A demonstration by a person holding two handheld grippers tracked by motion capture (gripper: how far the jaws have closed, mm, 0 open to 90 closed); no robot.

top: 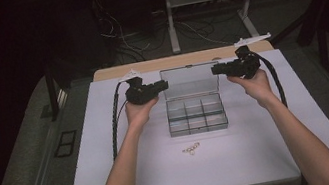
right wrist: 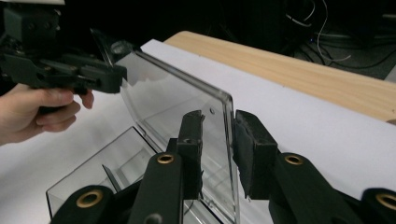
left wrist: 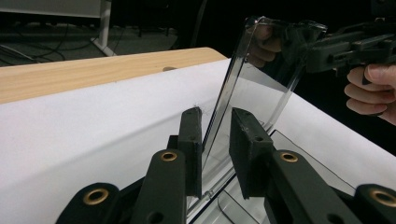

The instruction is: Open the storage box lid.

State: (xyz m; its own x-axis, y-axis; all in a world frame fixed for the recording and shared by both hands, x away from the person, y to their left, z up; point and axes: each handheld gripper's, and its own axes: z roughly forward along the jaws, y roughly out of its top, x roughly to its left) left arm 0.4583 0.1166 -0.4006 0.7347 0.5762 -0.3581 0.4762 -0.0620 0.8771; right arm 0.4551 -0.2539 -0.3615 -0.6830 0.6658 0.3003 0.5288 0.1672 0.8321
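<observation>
Clear organizer box point(top: 196, 115) sits mid-frame on the white table point(top: 116, 181), its lid point(top: 190, 80) standing upright. The left gripper point(top: 163, 84) and right gripper point(top: 216, 69) each straddle a side edge of the lid, fingers point(left wrist: 192, 140) parted with gaps showing, not pinching. My guess is a grip from both sides keeps the flimsy lid from twisting. Compartments look empty. A little chain point(top: 191, 148) lies below the box, well apart.

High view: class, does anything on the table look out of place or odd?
Only the small chain stands out: it lies loose on the white table, in front of the clear compartment box, not inside it.
</observation>
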